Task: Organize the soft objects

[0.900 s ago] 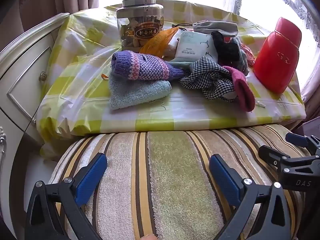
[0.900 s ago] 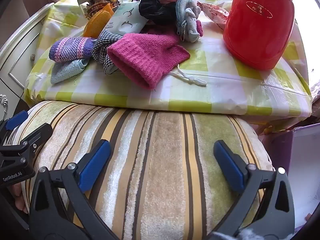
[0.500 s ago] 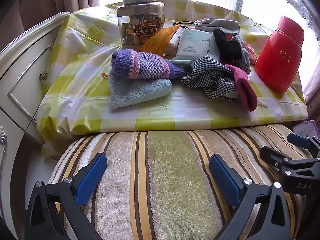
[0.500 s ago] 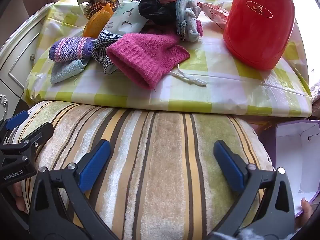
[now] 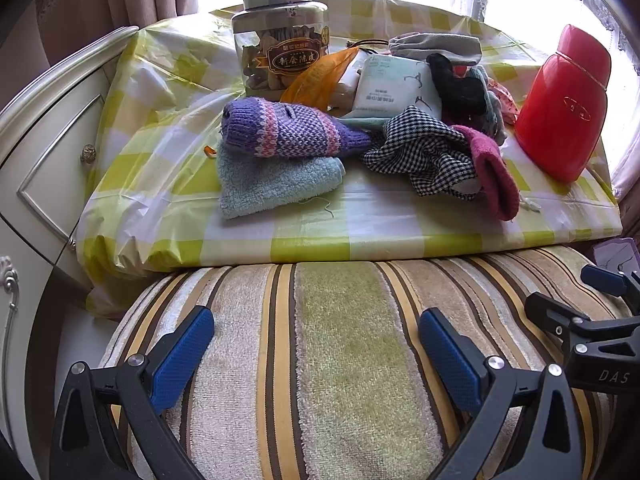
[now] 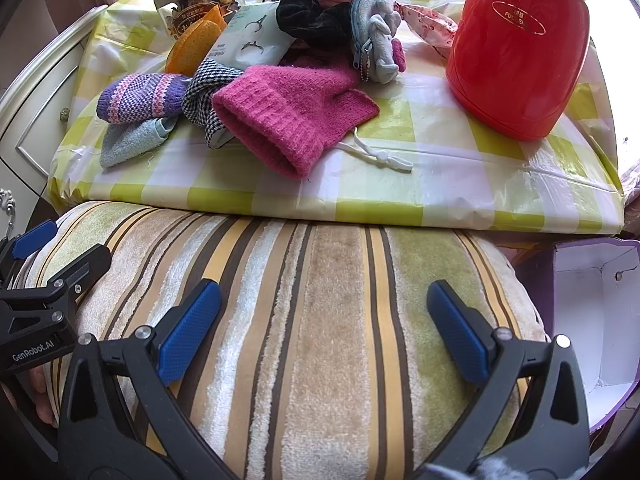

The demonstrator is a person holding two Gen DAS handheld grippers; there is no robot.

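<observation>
A heap of soft things lies on the yellow-checked table (image 5: 168, 208): a purple knit glove (image 5: 288, 130) (image 6: 140, 96) on a light blue cloth (image 5: 272, 184) (image 6: 128, 140), a black-and-white checked cloth (image 5: 420, 148) (image 6: 204, 96), a pink knit glove (image 6: 288, 112) (image 5: 494, 176), a black soft item (image 6: 312, 16) and a grey plush pouch (image 6: 380, 36). My left gripper (image 5: 316, 344) and right gripper (image 6: 324, 320) are both open and empty, side by side over a striped towel-covered cushion (image 5: 340, 340) (image 6: 328, 320) in front of the table.
A red thermos (image 5: 564, 104) (image 6: 516, 44) stands at the table's right. A snack jar (image 5: 280, 52), an orange bag (image 5: 316, 76) and a white packet (image 5: 392, 88) sit behind the heap. A white cabinet (image 5: 44, 152) is left. An open purple box (image 6: 592, 308) is lower right.
Both grippers stay open over the cushion. The views have shifted slightly, and the purple box at the lower right has come further into the right wrist view.
</observation>
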